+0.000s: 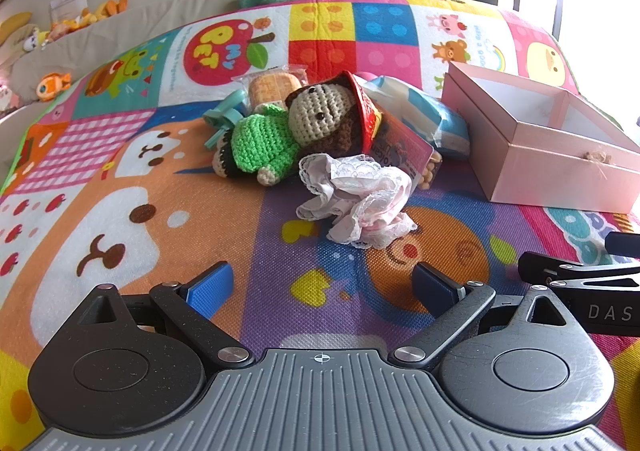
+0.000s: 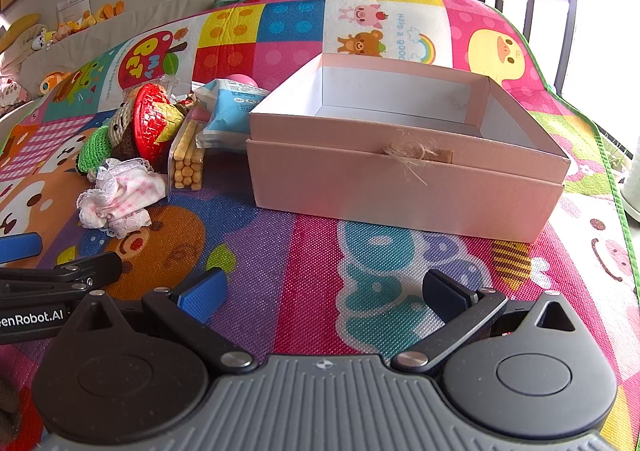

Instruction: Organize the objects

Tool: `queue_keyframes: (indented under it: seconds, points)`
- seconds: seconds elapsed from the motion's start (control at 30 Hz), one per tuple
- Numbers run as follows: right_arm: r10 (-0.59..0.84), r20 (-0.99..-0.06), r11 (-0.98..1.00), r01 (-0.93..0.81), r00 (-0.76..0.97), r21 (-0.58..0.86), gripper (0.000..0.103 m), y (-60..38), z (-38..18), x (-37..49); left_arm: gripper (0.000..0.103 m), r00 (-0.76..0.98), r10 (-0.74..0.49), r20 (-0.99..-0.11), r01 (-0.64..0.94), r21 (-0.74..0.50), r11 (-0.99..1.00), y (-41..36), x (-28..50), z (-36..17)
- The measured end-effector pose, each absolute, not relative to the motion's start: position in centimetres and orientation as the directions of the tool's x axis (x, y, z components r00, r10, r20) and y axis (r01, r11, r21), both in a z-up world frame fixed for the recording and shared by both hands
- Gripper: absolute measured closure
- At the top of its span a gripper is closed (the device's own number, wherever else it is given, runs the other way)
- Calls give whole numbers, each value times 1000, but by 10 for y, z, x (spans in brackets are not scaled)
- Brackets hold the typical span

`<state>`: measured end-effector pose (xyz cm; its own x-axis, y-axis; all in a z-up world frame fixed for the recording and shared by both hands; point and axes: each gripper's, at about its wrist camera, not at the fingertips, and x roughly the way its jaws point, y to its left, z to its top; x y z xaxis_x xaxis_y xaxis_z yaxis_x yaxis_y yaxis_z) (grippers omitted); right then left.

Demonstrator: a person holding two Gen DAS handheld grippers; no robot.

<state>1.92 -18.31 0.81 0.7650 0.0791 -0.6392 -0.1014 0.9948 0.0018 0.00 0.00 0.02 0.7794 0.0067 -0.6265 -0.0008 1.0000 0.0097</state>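
Open left gripper (image 1: pixel 322 287) faces toys; right view shows box (image 2: pixel 400 187).

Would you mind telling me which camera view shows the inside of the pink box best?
The right wrist view: the pink box sits straight ahead, its white interior open and apparently empty. The left wrist view catches the box only at the right edge, obliquely, with part of its interior showing.

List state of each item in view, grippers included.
left gripper: open, empty
right gripper: open, empty
pink box: lid off, empty
crochet doll: lying on the mat
lace cloth: crumpled
biscuit stick pack: lying flat, sealed
blue pouch: lying behind the sticks
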Motion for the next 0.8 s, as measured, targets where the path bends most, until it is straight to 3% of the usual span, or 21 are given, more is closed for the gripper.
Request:
queue_keyframes:
  seconds: [0.8]
  points:
    - [120,-680,989,-147,723,18,0,-196,15,0,4,780,-12,-626,16,1,1000,-2,0,1]
